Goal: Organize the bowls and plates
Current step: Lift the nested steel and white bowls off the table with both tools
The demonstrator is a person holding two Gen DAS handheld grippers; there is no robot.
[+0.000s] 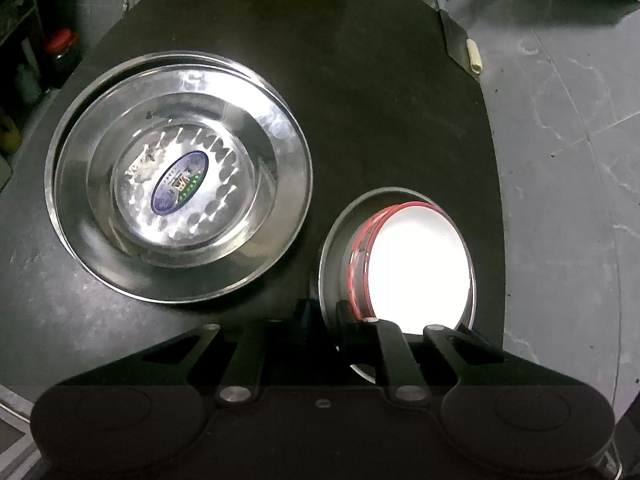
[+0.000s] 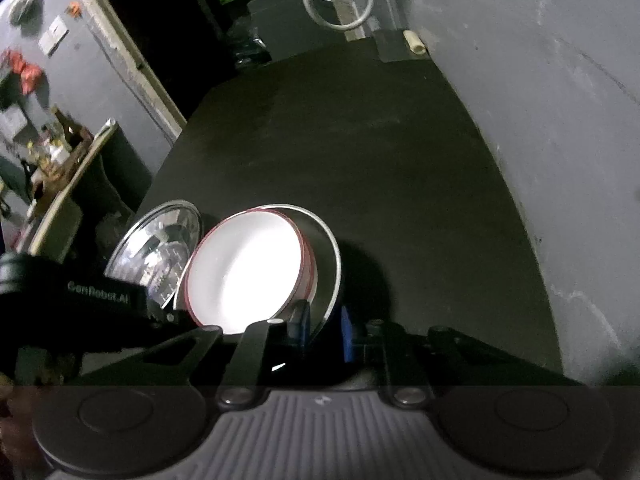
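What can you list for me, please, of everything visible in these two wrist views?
steel plates: two stacked, shiny silver, on the table's left part, an oval blue label in the top one.
steel bowl: one, silver, near the table's right edge, holding the white bowls.
white bowls: at least two nested, white with red rims, inside the steel bowl.
table: one, black.
cleaver: one, grey blade with pale handle, at the table's far edge.
jar: one, dark with red lid, off the table's left.
left gripper: black, shut on the steel bowl's near-left rim.
right gripper: black with blue pads, shut on the steel bowl's near-right rim.
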